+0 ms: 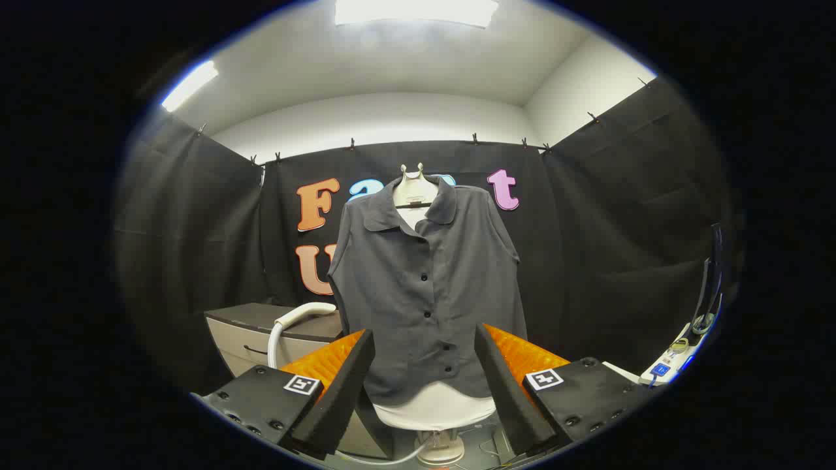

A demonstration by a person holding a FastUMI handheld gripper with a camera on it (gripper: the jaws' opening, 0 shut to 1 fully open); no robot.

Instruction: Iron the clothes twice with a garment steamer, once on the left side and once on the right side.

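Observation:
A dark grey buttoned shirt (428, 287) hangs on a white mannequin torso (436, 408) straight ahead, beyond my fingers. The white curved handle and hose of the garment steamer (295, 318) rest on a low cabinet to the left of the shirt, beyond my left finger. My gripper (424, 352) is open, its two fingers spread wide with nothing between them, and the shirt's lower half shows through the gap.
A low grey cabinet (251, 339) with a dark top stands left of the mannequin. The mannequin's round base (439, 450) sits on the floor below. A white power strip with plugs and cables (673, 359) lies at the right. Black cloth walls close the booth.

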